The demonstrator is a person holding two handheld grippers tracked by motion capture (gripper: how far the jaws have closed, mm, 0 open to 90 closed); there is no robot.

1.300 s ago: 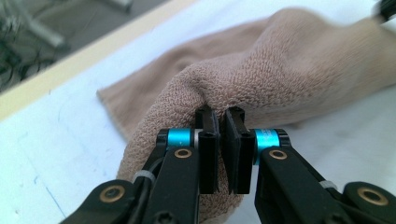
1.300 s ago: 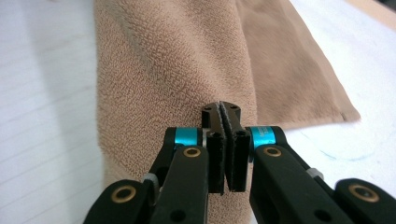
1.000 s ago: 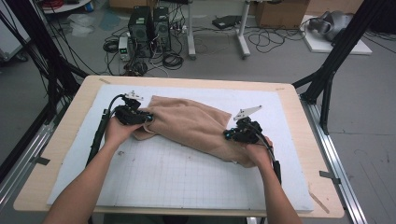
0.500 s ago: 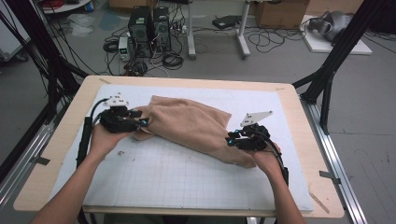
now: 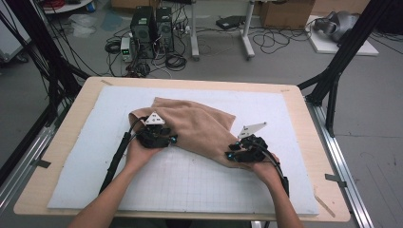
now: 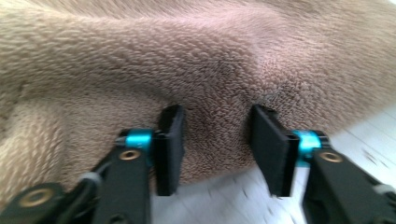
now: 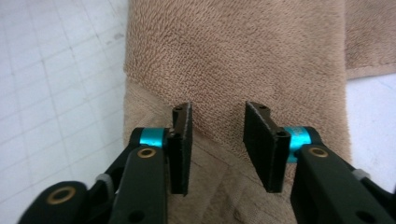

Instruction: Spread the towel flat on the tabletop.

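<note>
You are between grips on the tan towel (image 5: 195, 128), which lies crumpled and partly folded on the white gridded mat (image 5: 190, 185), and both hands are lining up for the next hold. Your left gripper (image 6: 215, 144) has its jaws partly apart; they have just been closing a little, with a soft bulge of towel sitting between the fingers (image 6: 170, 144) but not visibly pinched, since a gap shows on each side. Your right gripper (image 7: 217, 140) has just been opening; its jaws stand partly apart over the towel's near end, where a folded flap with a stitched hem crosses right between the fingertips, and the pads hover above it without pressing. The step looks like re-gripping to spread or fold the cloth. Next, you likely need to drop each pair of fingers onto an edge or corner, not the thick middle, then close firmly before lifting.
</note>
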